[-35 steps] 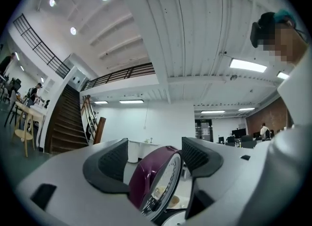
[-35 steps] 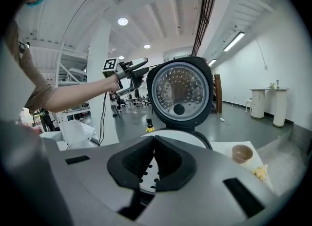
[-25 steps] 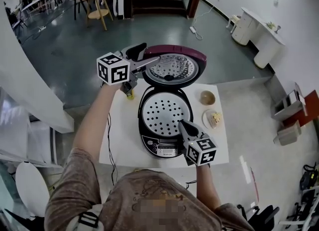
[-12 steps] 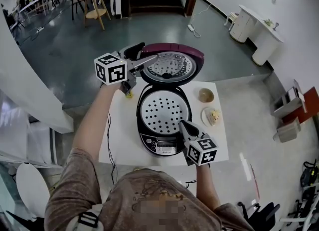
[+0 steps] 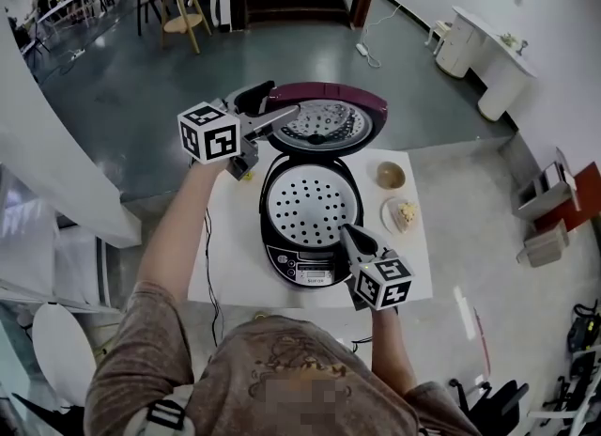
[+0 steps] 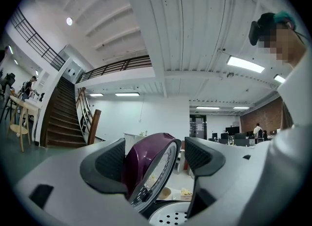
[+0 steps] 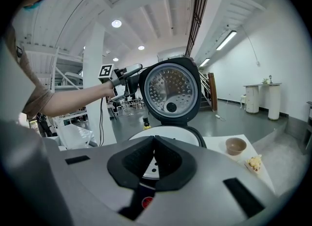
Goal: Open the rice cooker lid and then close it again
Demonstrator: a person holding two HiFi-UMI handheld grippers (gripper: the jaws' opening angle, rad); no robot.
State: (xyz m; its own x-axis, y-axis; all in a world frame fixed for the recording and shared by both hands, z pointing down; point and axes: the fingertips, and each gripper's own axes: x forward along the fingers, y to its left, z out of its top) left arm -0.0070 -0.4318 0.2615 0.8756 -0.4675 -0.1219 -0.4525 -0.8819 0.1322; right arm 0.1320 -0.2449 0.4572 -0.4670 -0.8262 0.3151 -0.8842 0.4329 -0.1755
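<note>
Glossy plastic lid [image 5: 329, 96], matt perforated tray [image 5: 313, 205]

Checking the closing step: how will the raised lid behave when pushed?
The lid looks rigid and rear-hinged, so it probably swings down without flexing. The left gripper has its open jaws straddling the glossy rim, which may slip.

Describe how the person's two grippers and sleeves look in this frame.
Both the left gripper and the right gripper have light grey bodies, two tapering jaws lined with dark textured pads, and a white cube with black square markers. The person wears a brownish-grey short-sleeved shirt.
</note>
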